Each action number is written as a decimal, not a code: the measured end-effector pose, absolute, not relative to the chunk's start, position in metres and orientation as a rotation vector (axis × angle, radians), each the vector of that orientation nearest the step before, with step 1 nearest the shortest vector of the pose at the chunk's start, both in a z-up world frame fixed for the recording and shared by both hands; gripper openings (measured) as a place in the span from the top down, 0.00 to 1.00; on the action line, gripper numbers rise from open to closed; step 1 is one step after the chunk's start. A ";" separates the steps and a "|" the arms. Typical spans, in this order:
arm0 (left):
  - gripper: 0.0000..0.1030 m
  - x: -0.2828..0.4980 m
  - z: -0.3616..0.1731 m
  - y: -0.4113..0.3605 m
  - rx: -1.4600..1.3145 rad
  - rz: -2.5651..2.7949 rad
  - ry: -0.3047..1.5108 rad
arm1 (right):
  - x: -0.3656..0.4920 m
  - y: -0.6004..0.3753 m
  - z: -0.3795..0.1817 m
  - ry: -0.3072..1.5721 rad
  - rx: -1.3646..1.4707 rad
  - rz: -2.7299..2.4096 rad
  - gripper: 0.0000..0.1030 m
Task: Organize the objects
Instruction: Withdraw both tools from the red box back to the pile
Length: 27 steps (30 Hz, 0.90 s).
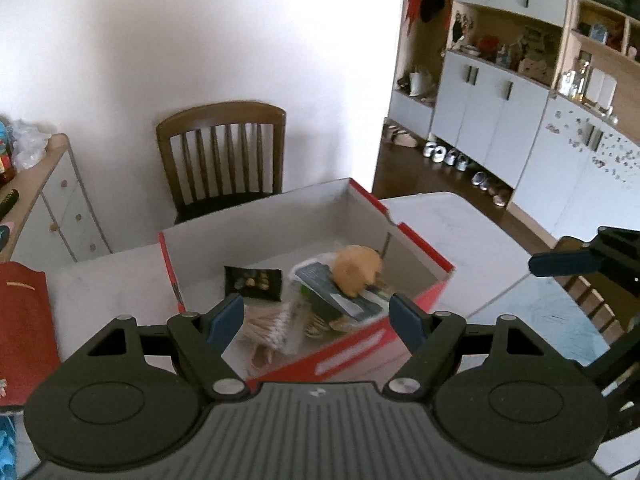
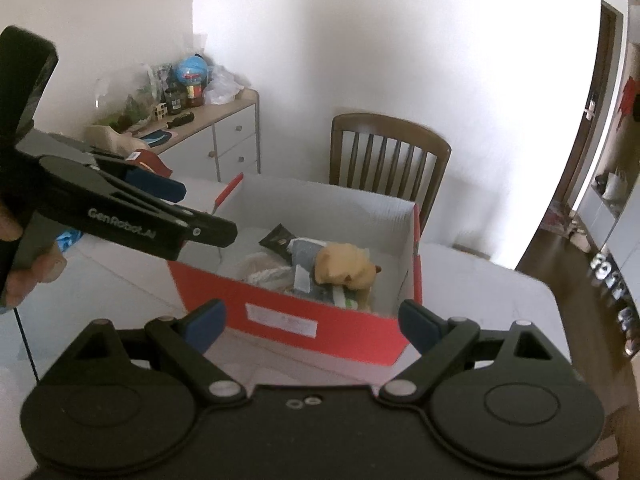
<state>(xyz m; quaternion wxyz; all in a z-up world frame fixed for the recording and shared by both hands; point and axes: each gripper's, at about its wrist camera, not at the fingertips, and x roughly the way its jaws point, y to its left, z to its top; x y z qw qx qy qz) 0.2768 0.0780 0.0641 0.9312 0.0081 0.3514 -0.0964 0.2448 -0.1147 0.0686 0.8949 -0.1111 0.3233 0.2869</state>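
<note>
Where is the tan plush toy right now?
In both wrist views the tan plush toy lies inside the red box on the table, on top of a grey-blue packet, toward the box's right side.

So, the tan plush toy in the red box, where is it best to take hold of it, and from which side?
Probably grip the plush toy across its rounded body, coming from above. It lies on top of the packets, and the red box has tall walls that block a side approach. Both the left gripper and the right gripper are open and empty.
</note>
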 end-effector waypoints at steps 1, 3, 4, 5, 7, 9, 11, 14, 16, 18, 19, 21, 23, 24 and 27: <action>0.23 0.271 0.064 0.077 0.017 -0.204 0.715 | 0.241 -0.116 0.068 0.669 -0.226 0.590 0.10; 0.23 0.260 0.064 0.076 0.008 -0.214 0.709 | 0.233 -0.120 0.068 0.663 -0.221 0.587 0.10; 0.23 0.256 0.065 0.077 0.005 -0.218 0.706 | 0.228 -0.122 0.067 0.657 -0.222 0.583 0.10; 0.23 0.251 0.064 0.077 0.003 -0.219 0.703 | 0.224 -0.124 0.066 0.653 -0.223 0.578 0.10; 0.20 0.240 0.063 0.077 0.005 -0.218 0.695 | 0.216 -0.127 0.063 0.653 -0.225 0.576 0.09; 0.19 0.230 0.062 0.078 0.004 -0.216 0.682 | 0.208 -0.129 0.060 0.651 -0.224 0.577 0.06; 0.19 0.220 0.059 0.079 -0.001 -0.212 0.676 | 0.199 -0.131 0.058 0.651 -0.225 0.582 0.04; 0.19 0.207 0.053 0.084 -0.031 -0.209 0.679 | 0.188 -0.132 0.053 0.656 -0.226 0.590 0.02; 0.19 0.198 0.046 0.086 -0.053 -0.198 0.688 | 0.181 -0.133 0.049 0.662 -0.226 0.593 0.01; 0.19 0.189 0.039 0.087 -0.073 -0.188 0.696 | 0.174 -0.135 0.045 0.665 -0.226 0.590 0.01; 0.19 0.184 0.035 0.088 -0.081 -0.186 0.702 | 0.171 -0.136 0.043 0.670 -0.224 0.589 0.01; 0.19 0.178 0.026 0.090 -0.097 -0.177 0.717 | 0.165 -0.137 0.036 0.678 -0.222 0.583 0.01; 0.19 0.172 0.016 0.090 -0.106 -0.172 0.737 | 0.161 -0.138 0.030 0.683 -0.230 0.571 0.01; 0.19 0.169 0.011 0.090 -0.108 -0.169 0.747 | 0.158 -0.139 0.024 0.686 -0.240 0.559 0.01; 0.19 0.163 -0.003 0.091 -0.127 -0.166 0.778 | 0.152 -0.141 0.012 0.711 -0.248 0.542 0.01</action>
